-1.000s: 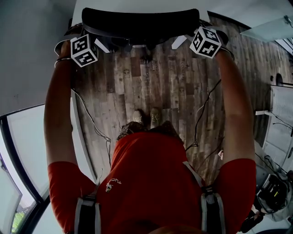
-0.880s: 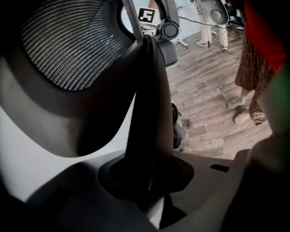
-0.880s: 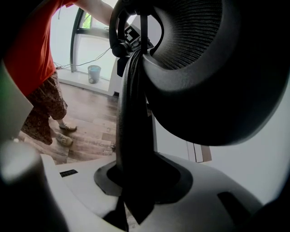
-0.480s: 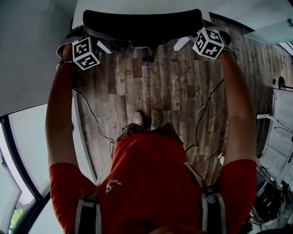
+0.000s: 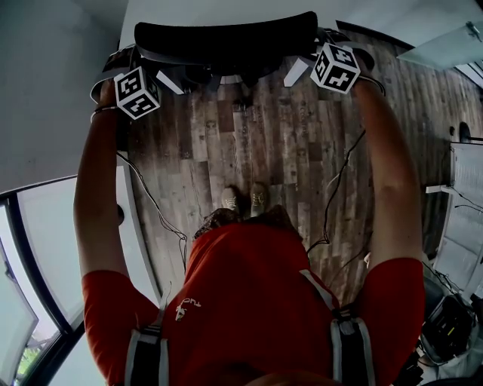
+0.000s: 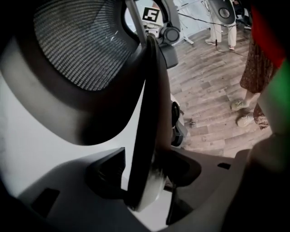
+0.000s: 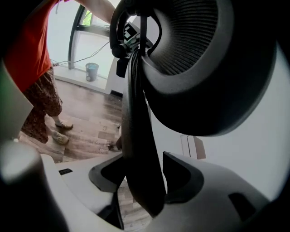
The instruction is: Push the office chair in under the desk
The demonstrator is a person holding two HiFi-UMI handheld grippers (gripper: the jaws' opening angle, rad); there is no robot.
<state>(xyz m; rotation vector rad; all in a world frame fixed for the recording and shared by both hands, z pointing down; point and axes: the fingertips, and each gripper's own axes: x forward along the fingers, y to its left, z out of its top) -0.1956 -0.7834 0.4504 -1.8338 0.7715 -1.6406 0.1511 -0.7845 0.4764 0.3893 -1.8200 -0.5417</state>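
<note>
The black office chair's backrest (image 5: 226,38) lies along the top of the head view, against the white desk (image 5: 189,9). My left gripper (image 5: 128,68) is at its left end and my right gripper (image 5: 328,47) at its right end. In the left gripper view the backrest's dark rim (image 6: 147,113) runs between the jaws of the left gripper (image 6: 147,181), with the mesh (image 6: 81,45) above. In the right gripper view the rim (image 7: 136,113) passes between the jaws of the right gripper (image 7: 140,179). Both pairs of jaws have just been opening and stand open around the rim.
Wood plank floor with black cables (image 5: 332,196) trailing across it. My own feet (image 5: 245,200) stand behind the chair. A window frame (image 5: 38,249) is at the left, white panels and gear (image 5: 453,332) at the right. A small bucket (image 7: 92,71) stands by the window.
In the head view both hands and the chair back stay at nearly the same place. The jaws themselves are hidden there.
</note>
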